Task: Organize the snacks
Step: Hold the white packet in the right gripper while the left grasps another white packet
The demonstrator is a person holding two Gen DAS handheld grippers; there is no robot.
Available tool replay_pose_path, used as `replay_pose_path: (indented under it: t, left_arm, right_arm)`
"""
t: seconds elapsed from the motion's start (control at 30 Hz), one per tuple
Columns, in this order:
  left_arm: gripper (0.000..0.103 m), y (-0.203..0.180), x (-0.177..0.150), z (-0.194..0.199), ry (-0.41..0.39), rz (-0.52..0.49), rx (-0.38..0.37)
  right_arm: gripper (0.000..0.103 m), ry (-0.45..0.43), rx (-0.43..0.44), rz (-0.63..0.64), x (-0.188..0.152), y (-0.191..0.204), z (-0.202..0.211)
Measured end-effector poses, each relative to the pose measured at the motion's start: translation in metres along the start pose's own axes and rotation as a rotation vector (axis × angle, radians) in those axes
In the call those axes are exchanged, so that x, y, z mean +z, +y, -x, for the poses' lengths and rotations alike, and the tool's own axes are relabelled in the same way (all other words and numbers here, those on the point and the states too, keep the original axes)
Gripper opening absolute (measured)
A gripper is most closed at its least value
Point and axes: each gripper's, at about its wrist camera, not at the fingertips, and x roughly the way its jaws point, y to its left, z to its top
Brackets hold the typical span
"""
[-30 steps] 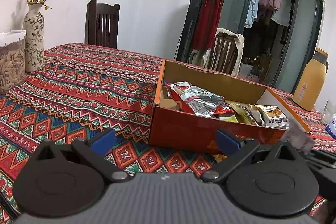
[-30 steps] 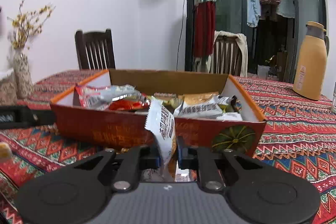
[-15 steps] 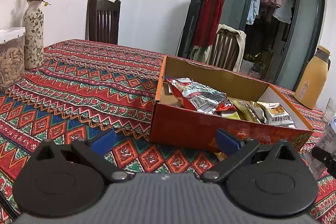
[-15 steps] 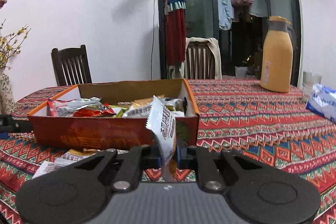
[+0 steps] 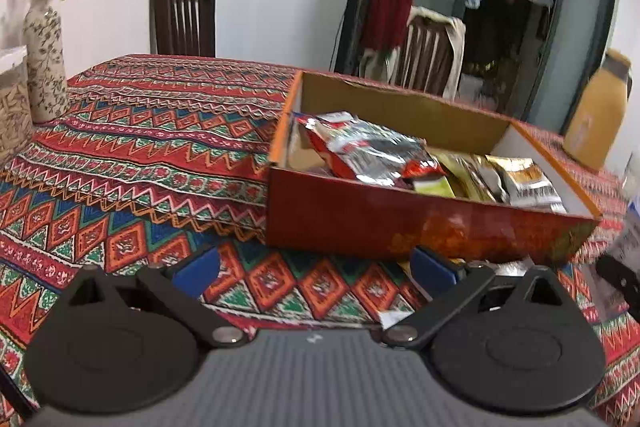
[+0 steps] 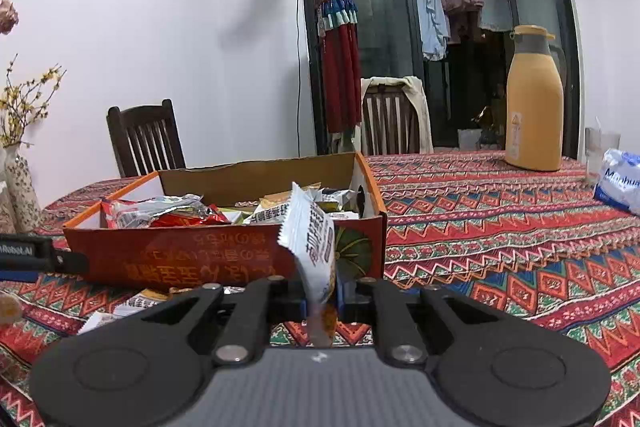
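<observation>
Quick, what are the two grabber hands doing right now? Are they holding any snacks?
Left gripper: open, holding nothing.
Right gripper: closed on a white snack packet, held upright in front of the snack box.

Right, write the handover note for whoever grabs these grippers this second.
Right gripper: shut on a white snack packet, held upright in front of the orange cardboard box.
Left gripper: open, empty, near the box's front wall.
Done: several packets lie in the box, among them a silver-red bag.
Left: drop the held packet in; loose packets on the tablecloth in front of the box remain.
</observation>
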Motion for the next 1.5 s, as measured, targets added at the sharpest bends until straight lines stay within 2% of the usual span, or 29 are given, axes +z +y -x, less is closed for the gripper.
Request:
replay_pose_path:
  t: [0.17,0.3,0.4,0.5,0.6,0.87,0.93,1.13,1.2,1.27,1.3,1.5]
  left_arm:
    - [0.103,-0.029,-0.006,0.005,0.087,-0.026,-0.058]
    - [0.103,-0.054,-0.011,0.002,0.147,-0.068,-0.063]
    - [0.103,-0.067,-0.016,-0.003,0.178,-0.082,-0.043]
    - [0.103,-0.074,-0.019,-0.009,0.211,-0.080,0.021]
    - [0.103,-0.075,-0.020,-0.016,0.241,-0.077,0.050]
    - [0.103,-0.086,-0.025,-0.024,0.281,-0.096,0.073]
    - [0.103,-0.087,-0.027,-0.026,0.275,-0.101,0.102]
    - [0.103,-0.084,-0.029,-0.027,0.271,-0.108,0.102]
    - [0.100,-0.084,-0.029,-0.024,0.269,-0.115,0.097]
    - [0.083,-0.085,-0.029,-0.020,0.252,-0.123,0.087]
    - [0.078,-0.084,-0.028,-0.017,0.242,-0.123,0.087]
    - [0.063,-0.077,-0.031,-0.006,0.218,-0.135,0.063]
  right_arm:
    - [0.013,-0.007,0.016,-0.016,0.000,-0.004,0.002]
    - [0.013,-0.014,0.030,-0.018,-0.001,-0.004,0.004]
    - [0.013,-0.019,0.041,-0.019,-0.001,-0.004,0.006]
    - [0.013,-0.022,0.053,-0.020,0.000,-0.005,0.006]
    - [0.013,-0.024,0.061,-0.019,0.000,-0.004,0.007]
    - [0.013,-0.029,0.074,-0.018,-0.001,-0.004,0.009]
    - [0.013,-0.029,0.078,-0.018,-0.001,-0.005,0.009]
    - [0.013,-0.027,0.087,-0.019,-0.001,-0.005,0.009]
    - [0.013,-0.025,0.093,-0.016,-0.001,-0.004,0.009]
    - [0.013,-0.025,0.097,-0.013,-0.001,-0.004,0.008]
    - [0.013,-0.024,0.098,-0.014,-0.001,-0.004,0.008]
    - [0.013,-0.020,0.101,-0.014,-0.001,-0.004,0.008]
